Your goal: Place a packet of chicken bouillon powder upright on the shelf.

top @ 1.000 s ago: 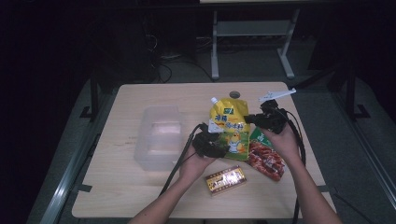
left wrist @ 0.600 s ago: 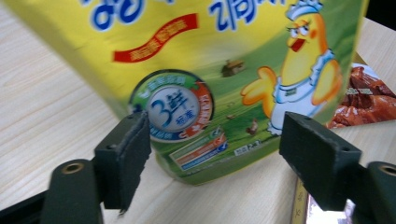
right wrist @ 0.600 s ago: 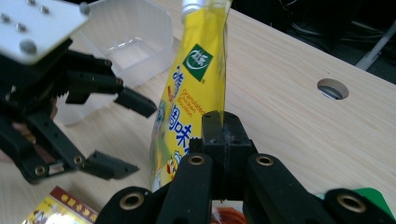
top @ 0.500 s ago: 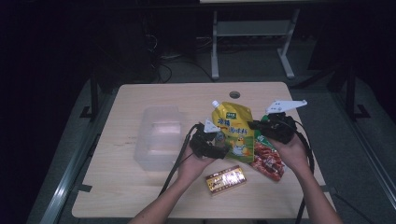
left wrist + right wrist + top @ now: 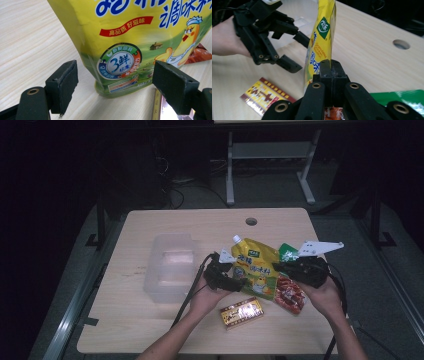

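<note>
On the wooden table (image 5: 150, 330) a yellow spouted pouch (image 5: 254, 270) stands between the 2 grippers, its white cap toward the far side. The left gripper (image 5: 235, 282) sits at the pouch's left edge; its jaws have just been opening, and in the left gripper view the 2 black pads (image 5: 62, 86) stand spread wide, with the pouch's lower corner (image 5: 120, 65) between them but clear of both pads, its base resting on the tabletop. The right gripper (image 5: 280, 268) is at the pouch's right edge, and in the right gripper view its jaws are pressed together on the thin side seam of the pouch (image 5: 322, 42), which rises upright from the pinch (the pouch shows edge-on there, so its face is hardly readable). The left gripper (image 5: 287, 50) also appears in that view, farther off, open beside the pouch. A red snack packet (image 5: 290, 295) lies just under the right hand, touching the pouch's right lower corner, and a green packet (image 5: 287, 252) peeks out behind the right gripper. A small gold and red box (image 5: 242, 312) lies flat near the front of the pouch. A clear plastic container (image 5: 170, 267) sits to the left of the left gripper, near but apart from the pouch.
</note>
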The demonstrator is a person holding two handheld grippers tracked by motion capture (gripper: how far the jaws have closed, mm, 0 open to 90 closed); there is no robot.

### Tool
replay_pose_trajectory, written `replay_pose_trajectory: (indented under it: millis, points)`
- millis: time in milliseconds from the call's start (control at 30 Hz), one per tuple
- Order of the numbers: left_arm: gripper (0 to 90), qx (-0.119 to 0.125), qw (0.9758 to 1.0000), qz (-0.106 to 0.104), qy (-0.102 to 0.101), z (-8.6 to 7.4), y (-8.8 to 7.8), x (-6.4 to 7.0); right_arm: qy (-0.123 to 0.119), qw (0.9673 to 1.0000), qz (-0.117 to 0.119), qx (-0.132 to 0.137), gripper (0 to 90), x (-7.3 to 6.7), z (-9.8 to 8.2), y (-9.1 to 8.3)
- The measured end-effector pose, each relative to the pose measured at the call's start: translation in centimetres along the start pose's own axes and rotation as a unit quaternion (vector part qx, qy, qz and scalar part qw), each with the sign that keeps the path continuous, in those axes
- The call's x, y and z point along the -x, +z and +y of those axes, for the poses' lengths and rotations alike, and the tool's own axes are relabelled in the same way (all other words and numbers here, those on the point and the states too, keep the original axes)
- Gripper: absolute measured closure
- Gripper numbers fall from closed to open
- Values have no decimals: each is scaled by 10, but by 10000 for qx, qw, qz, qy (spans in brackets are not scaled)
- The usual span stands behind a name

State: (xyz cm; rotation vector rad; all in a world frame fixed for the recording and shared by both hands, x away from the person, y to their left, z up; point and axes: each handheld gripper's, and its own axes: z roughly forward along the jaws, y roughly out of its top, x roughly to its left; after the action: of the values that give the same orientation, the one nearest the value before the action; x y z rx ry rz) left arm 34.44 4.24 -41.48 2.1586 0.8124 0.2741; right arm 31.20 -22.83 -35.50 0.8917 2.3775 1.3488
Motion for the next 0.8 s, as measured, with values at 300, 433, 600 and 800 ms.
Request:
replay_pose_trajectory:
  millis: [300,433,600,800]
  points:
    - [203,-3,10000,-26,62,0,1,2,60,9996,247,-131,879,-1,-12,2]
    - [208,-20,9999,-26,102,-1,0,2,152,9991,397,-43,862,0,-16,2]
    - [214,-28,9999,-32,134,-1,-1,2,215,9984,520,-94,779,0,-15,8]
    - [217,-20,9999,-52,131,-2,-1,5,284,9986,338,-287,729,-4,-14,24]
